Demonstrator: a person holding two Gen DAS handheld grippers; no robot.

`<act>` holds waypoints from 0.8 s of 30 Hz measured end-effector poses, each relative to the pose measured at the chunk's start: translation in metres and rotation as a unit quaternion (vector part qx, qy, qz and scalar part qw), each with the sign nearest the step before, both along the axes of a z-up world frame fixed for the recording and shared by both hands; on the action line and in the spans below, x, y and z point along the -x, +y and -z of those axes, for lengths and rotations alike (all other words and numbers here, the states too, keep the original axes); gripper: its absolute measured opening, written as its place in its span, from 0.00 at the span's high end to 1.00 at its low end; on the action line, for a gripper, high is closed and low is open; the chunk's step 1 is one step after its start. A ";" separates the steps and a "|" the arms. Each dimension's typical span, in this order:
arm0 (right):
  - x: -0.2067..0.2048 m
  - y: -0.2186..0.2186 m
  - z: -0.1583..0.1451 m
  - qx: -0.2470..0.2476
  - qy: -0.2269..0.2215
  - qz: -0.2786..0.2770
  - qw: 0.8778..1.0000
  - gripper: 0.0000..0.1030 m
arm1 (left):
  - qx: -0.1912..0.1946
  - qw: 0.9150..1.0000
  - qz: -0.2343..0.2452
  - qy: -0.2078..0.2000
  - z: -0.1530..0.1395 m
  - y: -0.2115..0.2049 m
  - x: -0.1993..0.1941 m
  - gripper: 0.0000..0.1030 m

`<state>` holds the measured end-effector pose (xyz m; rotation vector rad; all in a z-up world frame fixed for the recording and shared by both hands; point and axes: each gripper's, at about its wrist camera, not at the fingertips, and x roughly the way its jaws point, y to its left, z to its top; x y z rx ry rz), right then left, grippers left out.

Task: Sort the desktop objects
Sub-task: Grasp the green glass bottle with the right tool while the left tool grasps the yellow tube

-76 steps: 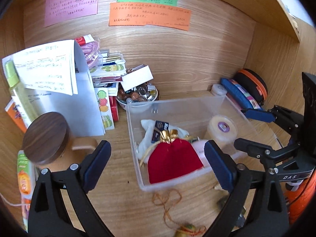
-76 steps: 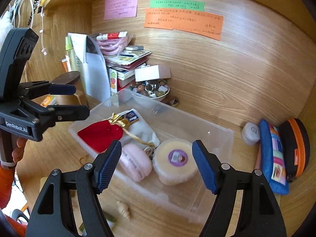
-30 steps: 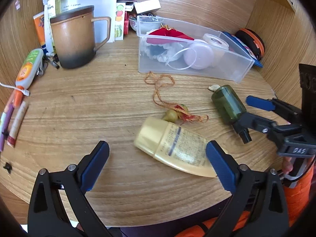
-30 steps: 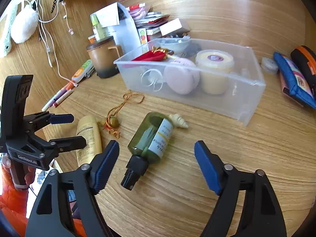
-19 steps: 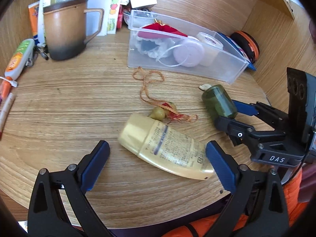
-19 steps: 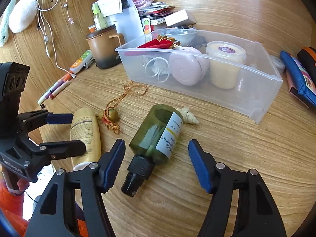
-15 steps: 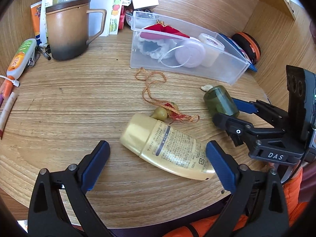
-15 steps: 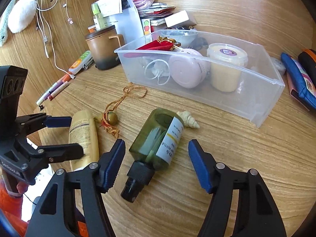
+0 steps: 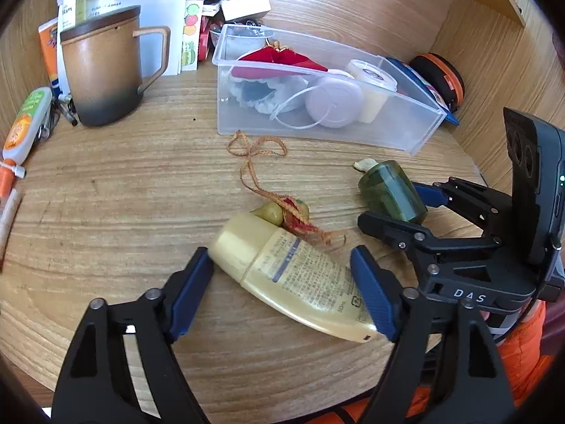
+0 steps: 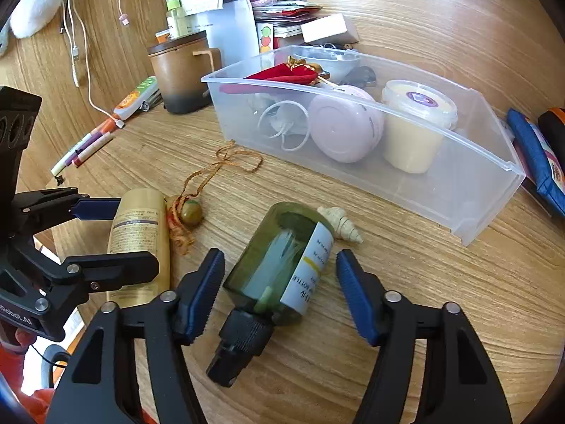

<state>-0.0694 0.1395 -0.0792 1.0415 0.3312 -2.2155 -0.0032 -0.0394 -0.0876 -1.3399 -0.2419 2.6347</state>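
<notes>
Blue-padded and black-framed, the left claw [image 9: 282, 282] slanted down toward the wooden desk [image 9: 123, 194], its jaws closing around a cream-yellow tube [image 9: 293, 275] that lay flat and slantwise between them. The left pad sat against the tube's cap end; the right pad was at its crimped end, though I could not tell whether it pressed. A beaded charm on an orange cord [image 9: 286, 212] lay touching the tube near its cap.

The right claw [image 10: 279, 282] tilted down in much the same way beside it, jaws closing too, with a green spray bottle [image 10: 282, 261] lying between them, black nozzle toward the claw. Neither pad touched it yet; a gap showed on each side. A small pale shell [image 10: 340, 224] rested just beside the bottle's base.

Beyond both sat a clear plastic bin [image 10: 459, 176], already holding a red pouch [image 10: 282, 72], a pink round case [image 10: 344, 127] and a cream jar [image 10: 416, 123]. A brown lidded mug [image 9: 102, 74] stood further left, apart from the bin.
</notes>
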 end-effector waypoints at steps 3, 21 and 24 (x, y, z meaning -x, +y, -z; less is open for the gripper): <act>0.002 0.002 0.001 0.000 0.000 -0.003 1.000 0.54 | 0.015 1.000 0.006 0.000 -0.005 -0.002 0.004 0.43; 0.001 0.013 -0.002 0.005 0.013 -0.006 1.000 0.58 | 0.072 0.996 0.036 -0.029 -0.013 0.015 -0.009 0.41; 0.002 0.014 -0.002 0.010 0.012 -0.007 1.000 0.58 | 0.072 0.997 0.026 -0.032 -0.012 0.015 -0.014 0.32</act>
